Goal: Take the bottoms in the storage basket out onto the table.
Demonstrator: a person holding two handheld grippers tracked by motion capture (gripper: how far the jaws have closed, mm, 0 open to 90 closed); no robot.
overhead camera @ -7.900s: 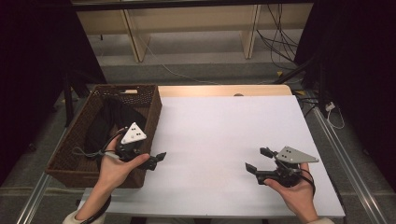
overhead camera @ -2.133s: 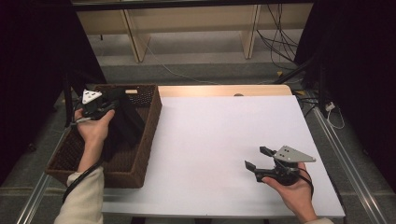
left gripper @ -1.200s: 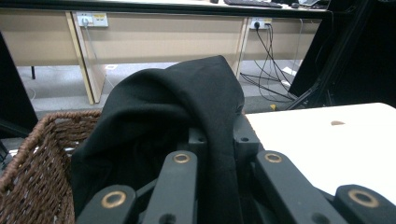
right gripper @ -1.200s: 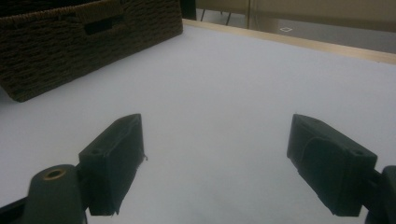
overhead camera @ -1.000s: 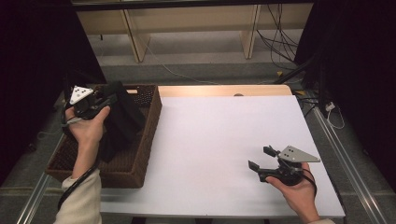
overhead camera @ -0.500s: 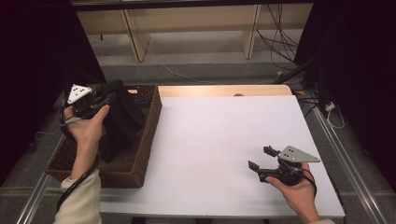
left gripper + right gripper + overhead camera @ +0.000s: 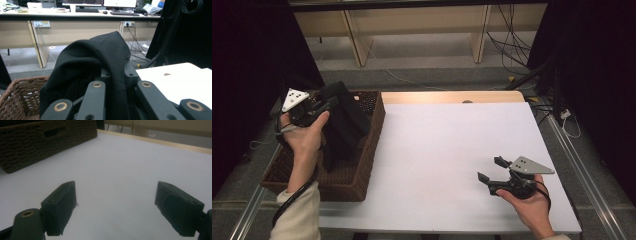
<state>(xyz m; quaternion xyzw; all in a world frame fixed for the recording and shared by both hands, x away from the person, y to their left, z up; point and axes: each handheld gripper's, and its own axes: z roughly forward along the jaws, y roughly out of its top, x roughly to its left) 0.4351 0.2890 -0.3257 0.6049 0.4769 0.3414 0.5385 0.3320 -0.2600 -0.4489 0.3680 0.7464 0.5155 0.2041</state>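
I've got the left gripper point(image 7: 328, 103) clamped on a black cloth point(image 7: 343, 120), held up over the wicker basket point(image 7: 371, 134) at the table's point(image 7: 452, 145) left edge; cloth hangs into it; right gripper point(image 7: 491, 169) jaws wide apart, nothing btwn them, low over the white top.

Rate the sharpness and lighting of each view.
High view: even light on the white table, dark surroundings, sharp. Left gripper view: black cloth and near tool parts soft, desks behind clearer. Right gripper view: dim, bluish, the tool's tips blurred, basket grainy.
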